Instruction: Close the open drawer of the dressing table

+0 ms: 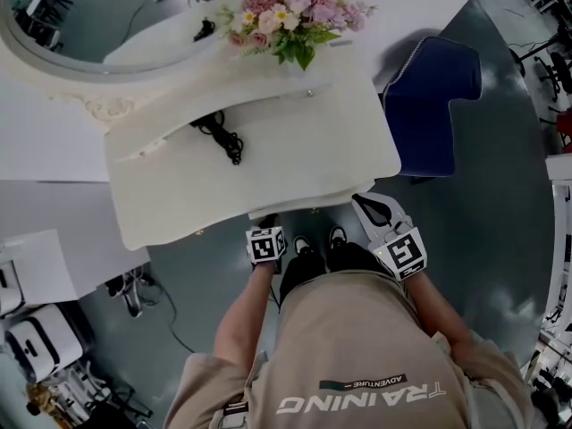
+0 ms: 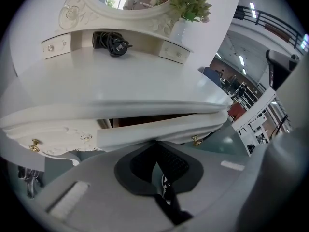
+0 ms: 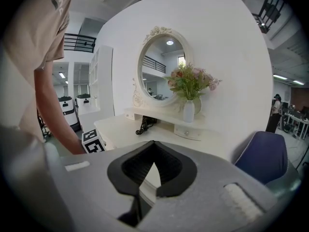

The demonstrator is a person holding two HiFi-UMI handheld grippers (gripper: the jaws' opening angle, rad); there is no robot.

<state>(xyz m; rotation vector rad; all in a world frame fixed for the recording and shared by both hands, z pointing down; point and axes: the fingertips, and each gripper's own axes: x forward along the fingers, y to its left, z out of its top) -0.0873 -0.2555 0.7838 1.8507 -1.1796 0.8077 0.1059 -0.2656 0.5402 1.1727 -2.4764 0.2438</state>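
When looking along the left gripper (image 2: 155, 142), found its jaws closed tip to tip with nothing between, tips up against the white front of the drawer (image 2: 159, 129). Logged the drawer as central under the bench (image 2: 135, 76) top and ajar, with a dark brown slit above the front panel. Read its long axis as side to side along the bench's front edge, face turned toward the person. Noted a smooth painted panel, carved scrollwork to its left, and small brass knobs (image 2: 196, 140) to either side. Could not see inside.

Found the right gripper (image 1: 365, 206) likewise closed and empty, held just off the bench's front edge at the right.

Recorded on the bench a coiled black cable (image 1: 223, 135), a white vase of pink flowers (image 1: 290, 16) and an oval mirror (image 1: 80, 16). Spotted a blue chair (image 1: 433, 96) to the right.
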